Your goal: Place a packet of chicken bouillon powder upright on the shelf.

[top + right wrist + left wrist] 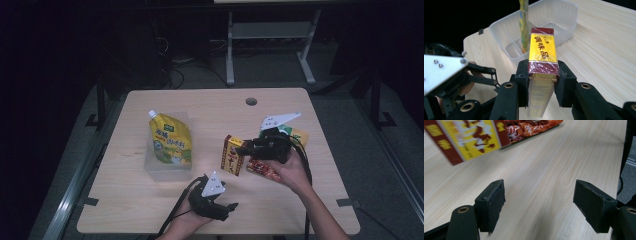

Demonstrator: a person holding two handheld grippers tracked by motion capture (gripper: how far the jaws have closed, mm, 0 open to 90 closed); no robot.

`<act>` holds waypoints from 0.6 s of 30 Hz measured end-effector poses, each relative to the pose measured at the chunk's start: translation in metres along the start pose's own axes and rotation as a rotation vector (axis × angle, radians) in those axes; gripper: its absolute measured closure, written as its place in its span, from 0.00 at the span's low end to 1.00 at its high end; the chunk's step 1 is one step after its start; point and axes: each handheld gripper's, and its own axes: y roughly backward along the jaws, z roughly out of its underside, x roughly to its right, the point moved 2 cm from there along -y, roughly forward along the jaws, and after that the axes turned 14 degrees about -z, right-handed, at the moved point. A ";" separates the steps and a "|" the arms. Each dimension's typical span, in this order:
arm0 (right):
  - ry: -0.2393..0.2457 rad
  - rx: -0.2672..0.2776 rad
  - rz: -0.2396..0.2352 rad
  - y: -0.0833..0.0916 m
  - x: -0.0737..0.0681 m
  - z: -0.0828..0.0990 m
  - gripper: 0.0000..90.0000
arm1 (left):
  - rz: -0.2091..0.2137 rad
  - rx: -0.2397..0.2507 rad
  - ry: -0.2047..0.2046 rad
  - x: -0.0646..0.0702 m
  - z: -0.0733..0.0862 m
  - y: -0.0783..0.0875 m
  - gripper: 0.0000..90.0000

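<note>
Red-and-yellow box (542, 75) clamped between the pads of the right gripper (543, 82), gripped across its narrow sides. In the high view the box (232, 156) stands upright at table centre, long axis roughly vertical, off or just at the wood; contact cannot be told. Clear plastic tub (541, 27) lies straight ahead of the box along the jaws' line, a yellow pouch (523, 25) standing on edge inside. In the high view the tub (167, 170) sits left of the box, near. Likely move: carry the box leftward into the tub. Left gripper (540, 205) idle, jaws wide apart, nothing between, low over the table (554, 170). An orange snack bag (262, 167) lies beneath the right hand.
</note>
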 end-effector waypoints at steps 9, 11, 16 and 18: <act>0.091 -0.027 -0.061 -0.018 -0.010 -0.032 0.75 | 0.017 0.004 -0.001 0.002 0.004 0.002 0.26; 0.114 -0.037 -0.081 -0.026 -0.013 -0.041 0.75 | 0.019 0.006 0.008 0.003 0.005 0.003 0.26; 0.126 -0.057 -0.102 -0.037 -0.016 -0.050 0.75 | 0.009 0.020 0.014 0.001 0.005 0.005 0.26; 0.140 -0.061 -0.106 -0.041 -0.017 -0.053 0.75 | 0.005 0.022 0.010 0.000 0.005 0.006 0.25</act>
